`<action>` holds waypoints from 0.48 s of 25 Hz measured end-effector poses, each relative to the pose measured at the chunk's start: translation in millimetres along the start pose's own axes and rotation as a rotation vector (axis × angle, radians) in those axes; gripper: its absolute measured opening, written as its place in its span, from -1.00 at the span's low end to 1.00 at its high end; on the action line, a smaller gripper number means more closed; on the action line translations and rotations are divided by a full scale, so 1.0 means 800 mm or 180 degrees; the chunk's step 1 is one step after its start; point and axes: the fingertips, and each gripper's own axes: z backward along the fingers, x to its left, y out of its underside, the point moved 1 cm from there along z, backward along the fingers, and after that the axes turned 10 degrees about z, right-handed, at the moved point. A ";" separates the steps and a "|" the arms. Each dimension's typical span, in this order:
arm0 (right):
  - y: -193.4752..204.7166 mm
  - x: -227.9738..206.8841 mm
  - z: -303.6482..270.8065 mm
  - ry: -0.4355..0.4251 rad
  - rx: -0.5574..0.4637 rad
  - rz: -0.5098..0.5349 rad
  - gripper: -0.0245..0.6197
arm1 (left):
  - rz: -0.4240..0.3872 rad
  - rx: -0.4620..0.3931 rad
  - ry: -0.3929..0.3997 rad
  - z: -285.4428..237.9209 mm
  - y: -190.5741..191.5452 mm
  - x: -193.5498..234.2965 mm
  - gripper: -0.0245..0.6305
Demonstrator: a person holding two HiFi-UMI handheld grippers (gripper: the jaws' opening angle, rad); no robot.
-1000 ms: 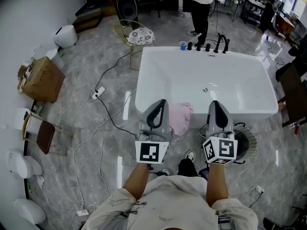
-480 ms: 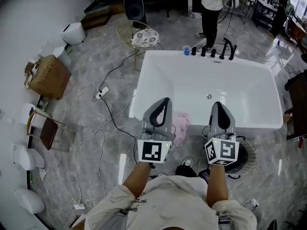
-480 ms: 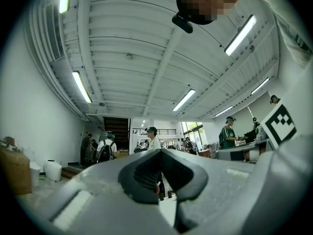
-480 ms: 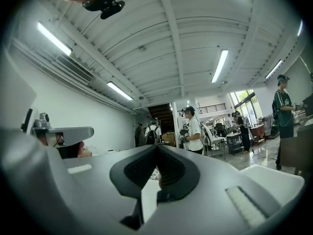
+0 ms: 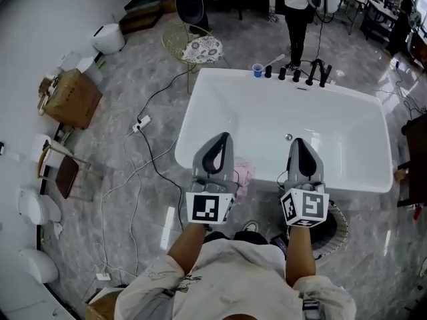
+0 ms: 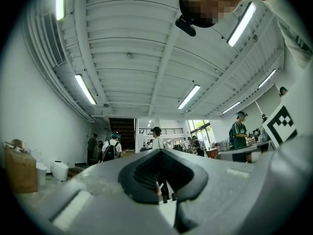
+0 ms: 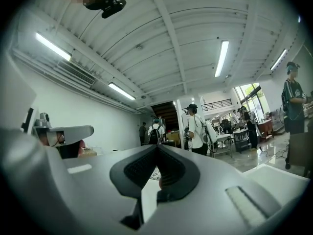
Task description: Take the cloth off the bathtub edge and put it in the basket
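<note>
- Head view: left gripper (image 5: 221, 139) and right gripper (image 5: 299, 143) are held above the bathtub (image 5: 267, 112), both with jaws pressed together and empty.
- Pink cloth (image 5: 242, 172) is draped over the near edge.
- Basket (image 5: 335, 227) is set on the floor.

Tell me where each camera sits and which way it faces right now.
Head view: on the person's head, facing steeply down at the bathtub, cloth and basket; forearms, left gripper and right gripper show.
Left gripper view: on the left gripper, facing along its shut jaws, tilted up toward the ceiling; the head camera shows at top.
Right gripper view: on the right gripper, along its shut jaws, likewise tilted up; head camera at top.
Shared: both gripper views catch the standing person in white.
</note>
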 end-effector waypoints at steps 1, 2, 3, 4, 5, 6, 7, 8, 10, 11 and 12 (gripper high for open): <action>0.002 -0.005 -0.002 -0.0016 0.0001 0.0008 -0.91 | -0.0026 -0.0024 -0.0016 -0.003 0.001 -0.001 -0.92; 0.004 -0.009 -0.004 -0.0025 0.0000 0.0007 -0.91 | -0.0031 -0.0036 -0.0036 -0.006 0.002 -0.002 -0.92; 0.007 -0.014 -0.006 -0.0029 -0.0002 -0.0006 -0.91 | -0.0026 -0.0036 -0.0053 -0.009 0.004 -0.003 -0.92; 0.009 -0.017 -0.008 -0.0031 0.0000 -0.0029 -0.91 | -0.0024 -0.0028 -0.0063 -0.011 0.005 -0.003 -0.92; 0.011 -0.018 -0.009 -0.0035 0.0004 -0.0054 -0.91 | -0.0031 -0.0021 -0.0066 -0.012 0.007 -0.004 -0.92; 0.013 -0.018 -0.010 -0.0045 0.0008 -0.0077 -0.91 | -0.0047 -0.0020 -0.0069 -0.012 0.009 -0.004 -0.92; 0.015 -0.017 -0.011 -0.0060 0.0012 -0.0090 -0.91 | -0.0066 -0.0021 -0.0074 -0.012 0.011 -0.003 -0.92; 0.016 -0.015 -0.012 -0.0076 0.0015 -0.0087 -0.91 | -0.0081 -0.0016 -0.0082 -0.013 0.013 -0.002 -0.92; 0.019 -0.014 -0.018 -0.0099 0.0024 -0.0055 -0.91 | -0.0085 -0.0011 -0.0097 -0.018 0.017 0.002 -0.92; 0.021 -0.013 -0.020 -0.0105 0.0036 -0.0041 -0.91 | -0.0078 -0.0013 -0.0099 -0.020 0.019 0.004 -0.92; 0.023 -0.011 -0.023 -0.0109 0.0050 -0.0031 -0.91 | -0.0064 -0.0011 -0.0099 -0.022 0.021 0.007 -0.92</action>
